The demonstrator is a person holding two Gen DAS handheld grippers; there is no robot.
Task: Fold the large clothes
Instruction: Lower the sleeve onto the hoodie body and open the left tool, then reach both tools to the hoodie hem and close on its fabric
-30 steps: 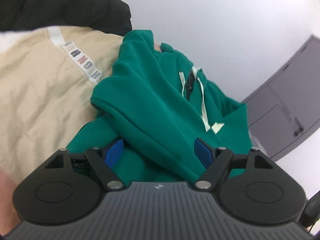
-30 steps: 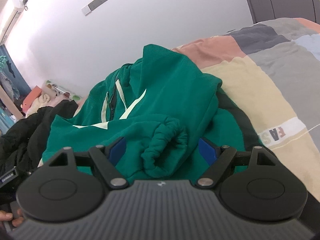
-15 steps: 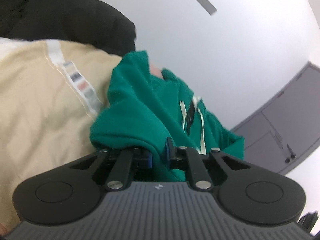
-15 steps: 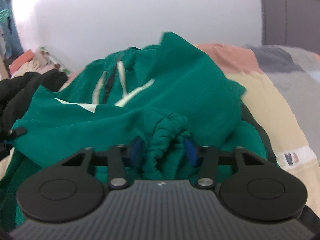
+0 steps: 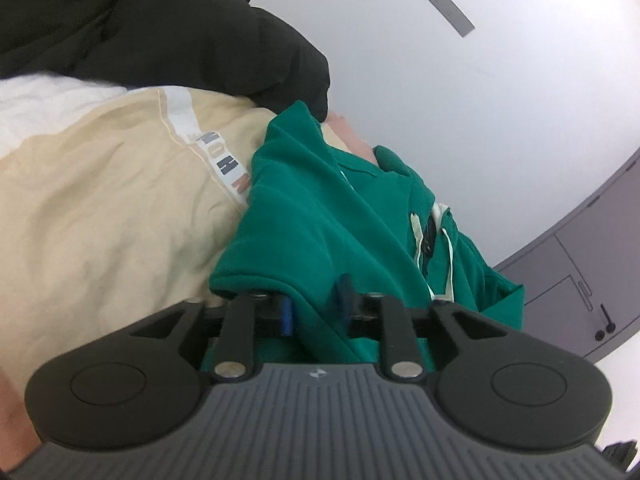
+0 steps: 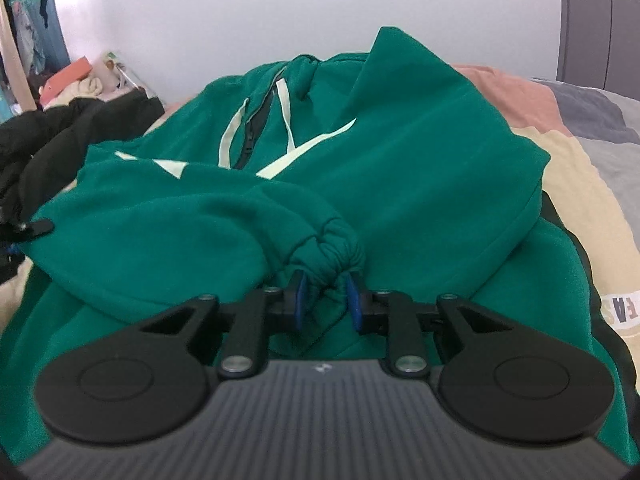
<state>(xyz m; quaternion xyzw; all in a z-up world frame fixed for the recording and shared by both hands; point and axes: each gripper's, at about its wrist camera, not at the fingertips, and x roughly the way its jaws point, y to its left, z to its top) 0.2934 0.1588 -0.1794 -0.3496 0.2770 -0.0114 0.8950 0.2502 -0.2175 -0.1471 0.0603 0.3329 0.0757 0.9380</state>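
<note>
Green fleece everywhere, so here's where I'm at. The green hoodie (image 6: 400, 168) is bunched on the bed right ahead of both my tools, zipper and drawstrings up, one sleeve flopped across the front.

My right gripper (image 6: 325, 300) has just been closing and sits narrow, pads pinching the gathered cuff (image 6: 328, 248) directly between them. My left gripper (image 5: 314, 308) clamped down and then eased back open a bit; a fold of the hem edge (image 5: 256, 280) runs between its pads, and I can't tell if they're actually pressing it or just around it.

What worries me: if the left side is loose, that edge slips out the moment I pull, and the hoodie skews. The cuff is a fat lump, so it could squirt out of the right pads too. Also the black jacket (image 5: 160, 32) off to the left of my left tool could snag and get dragged.
</note>
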